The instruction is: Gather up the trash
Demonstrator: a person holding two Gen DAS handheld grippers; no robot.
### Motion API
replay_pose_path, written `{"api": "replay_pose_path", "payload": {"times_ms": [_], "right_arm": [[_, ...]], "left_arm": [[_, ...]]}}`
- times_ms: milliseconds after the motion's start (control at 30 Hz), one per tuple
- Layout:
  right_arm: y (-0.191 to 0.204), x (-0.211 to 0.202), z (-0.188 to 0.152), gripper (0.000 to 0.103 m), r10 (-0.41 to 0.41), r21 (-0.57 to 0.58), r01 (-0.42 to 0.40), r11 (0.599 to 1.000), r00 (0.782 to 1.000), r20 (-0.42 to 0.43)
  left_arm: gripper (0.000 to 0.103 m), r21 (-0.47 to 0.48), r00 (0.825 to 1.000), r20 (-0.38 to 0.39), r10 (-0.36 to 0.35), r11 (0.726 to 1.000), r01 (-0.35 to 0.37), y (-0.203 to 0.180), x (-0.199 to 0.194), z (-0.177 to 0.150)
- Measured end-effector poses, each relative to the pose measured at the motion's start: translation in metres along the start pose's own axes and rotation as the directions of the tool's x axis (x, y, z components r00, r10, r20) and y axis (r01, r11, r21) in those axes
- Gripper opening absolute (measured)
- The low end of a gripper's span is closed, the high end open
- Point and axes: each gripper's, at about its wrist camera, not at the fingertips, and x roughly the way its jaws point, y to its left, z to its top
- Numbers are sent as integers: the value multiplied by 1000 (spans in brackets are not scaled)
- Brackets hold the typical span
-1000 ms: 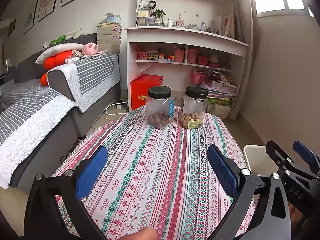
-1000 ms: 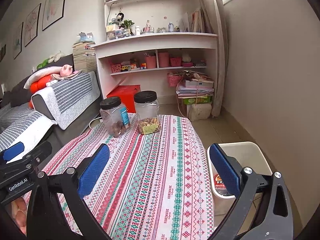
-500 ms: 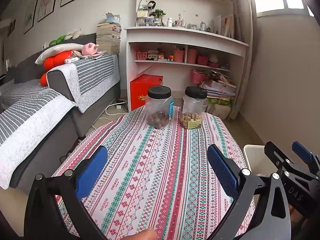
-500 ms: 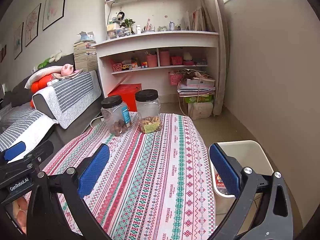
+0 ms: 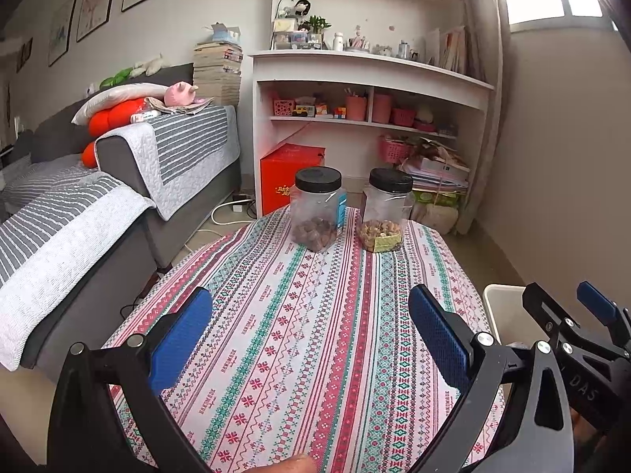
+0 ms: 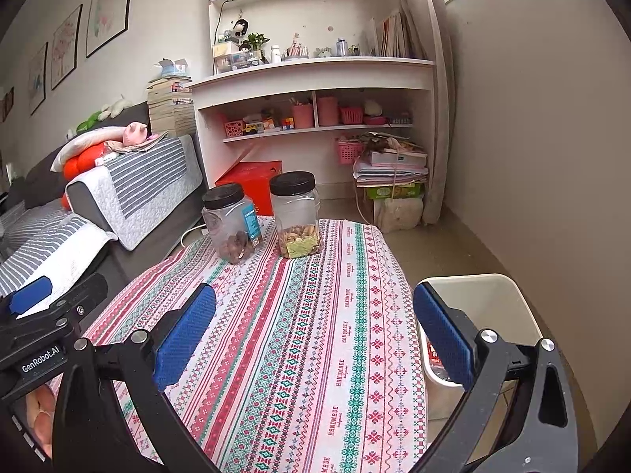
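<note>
Claws, left and right, gape empty; only the right view shows red trash inside the bin.

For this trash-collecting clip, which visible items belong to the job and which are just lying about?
Belongs to the job:
- white bin beside the table, a red wrapper inside
- left tongs, open, holding nothing
- right tongs, open, holding nothing

Just lying about:
- nut jar
- snack jar
- patterned tablecloth
- red box
- sofa

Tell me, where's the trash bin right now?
The bin stands on the floor at the table's right edge, behind the right gripper in its view.
</note>
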Motion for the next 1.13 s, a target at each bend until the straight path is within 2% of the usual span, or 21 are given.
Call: {"api": "replay_pose_path", "payload": {"times_ms": [500,733,867,1000,1133], "right_arm": [[-2,0,0,96,2,-1,-2,1000,1000,-1],[-4,1,0,96,4,0,-4,1000,1000,-2],[-3,0,0,96,4,0,-4,1000,1000,0],[-2,-1,1,96,-6,7,6,1000,1000,2],[-1,-2,4,96,-25,3,25,1000,1000,14]], "left_arm": [[97,3,1000,2,-2,1000,2,0,0,-1],[85,37,1000,0,-19,999,19,-5,2,-4],[85,48,1000,5,-30,998,29,-7,1,-5],[95,41,1000,-1,-21,999,21,-7,0,-4],[96,31,1000,8,-8,1000,7,-5,-1,-4]]}}
